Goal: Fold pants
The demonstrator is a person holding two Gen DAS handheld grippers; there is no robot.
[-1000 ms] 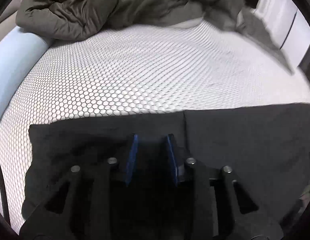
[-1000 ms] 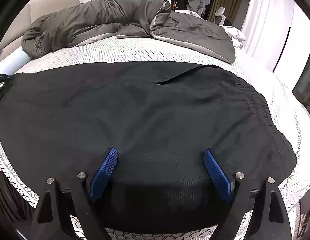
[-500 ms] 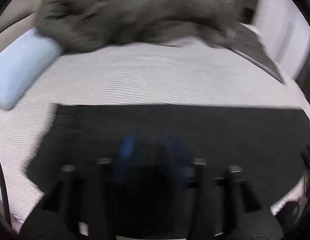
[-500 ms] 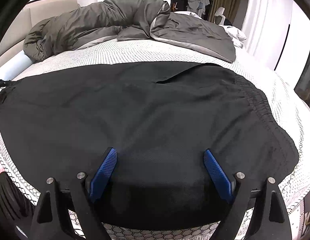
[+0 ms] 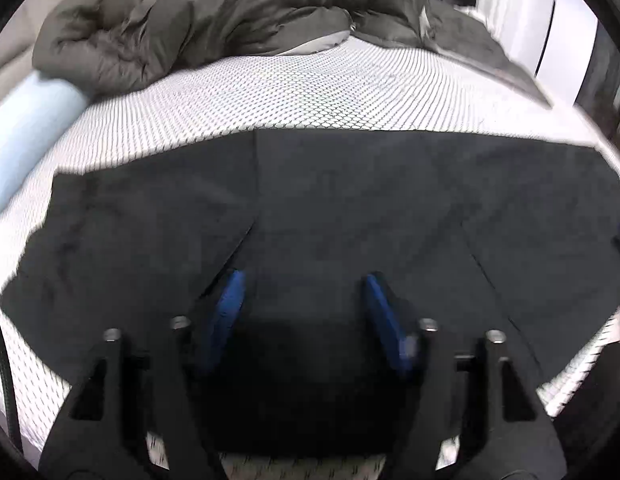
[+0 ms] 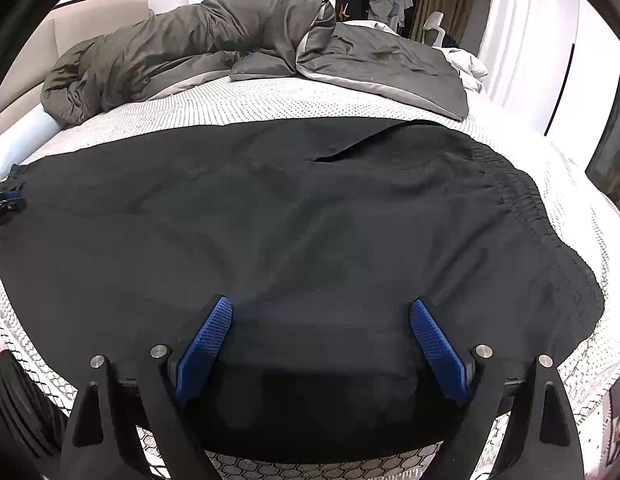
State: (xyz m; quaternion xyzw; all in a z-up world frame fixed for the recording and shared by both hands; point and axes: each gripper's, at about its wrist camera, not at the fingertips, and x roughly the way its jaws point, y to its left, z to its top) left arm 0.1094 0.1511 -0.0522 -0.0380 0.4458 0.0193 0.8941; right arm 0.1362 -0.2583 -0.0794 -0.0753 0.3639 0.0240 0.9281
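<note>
Black fabric fills the lower half of both views: the pants (image 5: 349, 208) lie spread flat across a bed (image 5: 310, 92) whose cover is white with a fine dark honeycomb print.

In the left wrist view, a pale blue bolster pillow (image 5: 26, 136) sits at the far left edge of the bed, just beside a rumpled grey-green duvet (image 5: 214, 12) heaped along the far side. Nearer, the pants run from a squared hem on the left across to the right edge of the picture, with a straight seam or fold line running down toward the camera. The left gripper (image 5: 306, 312) hovers low over the near part of the cloth, its blue pads spread fairly wide with nothing between them; whether the tips touch the fabric I cannot tell. At the far right edge a small bit of blue and black shows, too cut off to identify.

In the right wrist view, the pillow (image 6: 18, 144) lies at far left and the duvet (image 6: 238, 48) stretches along the back, one corner turned over to show a lighter lining. The pants (image 6: 294, 216) cover most of the near bed, their gathered elastic waistband (image 6: 521, 200) curving down the right side, and a loose flap lying open near the far edge. The right gripper (image 6: 321, 332) hangs over the near edge of the cloth, fingers set wide apart and holding nothing. Curtains (image 6: 521, 28) hang at the right.
</note>
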